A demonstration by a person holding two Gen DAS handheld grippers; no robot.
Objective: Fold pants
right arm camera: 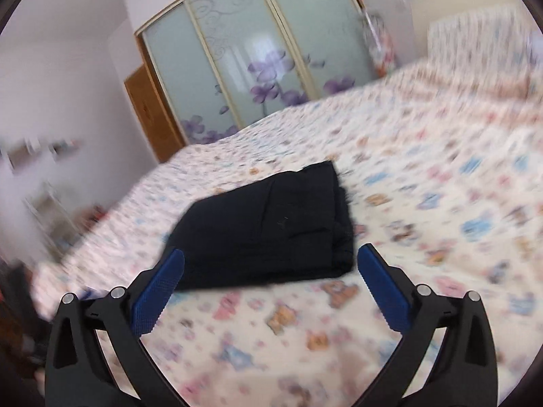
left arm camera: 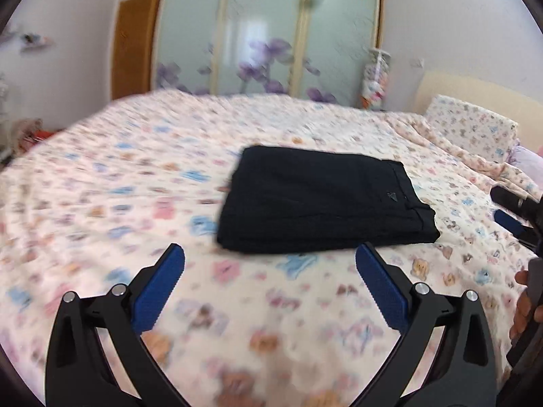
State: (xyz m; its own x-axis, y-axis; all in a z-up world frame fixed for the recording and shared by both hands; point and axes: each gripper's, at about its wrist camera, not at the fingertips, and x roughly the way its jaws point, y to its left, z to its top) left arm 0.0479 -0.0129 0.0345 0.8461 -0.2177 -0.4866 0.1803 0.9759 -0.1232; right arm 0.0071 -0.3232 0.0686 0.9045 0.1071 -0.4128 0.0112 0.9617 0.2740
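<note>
Black pants (left arm camera: 322,203) lie folded into a compact rectangle on the patterned bedspread (left arm camera: 118,203). My left gripper (left arm camera: 269,254) hangs open just in front of the near edge of the pants, nothing between its blue pads. In the right wrist view the same folded pants (right arm camera: 271,230) lie ahead, tilted with the frame. My right gripper (right arm camera: 270,254) stands open over their near edge, its fingers apart from the cloth. At the right edge of the left wrist view, part of the right gripper (left arm camera: 509,218) and a hand (left arm camera: 524,305) show.
The bed is covered by a pastel bear-print spread. A matching pillow (left arm camera: 475,129) and headboard (left arm camera: 475,91) are at the far right. A wardrobe with frosted sliding doors (left arm camera: 271,34) stands behind the bed, beside a wooden door (left arm camera: 132,47).
</note>
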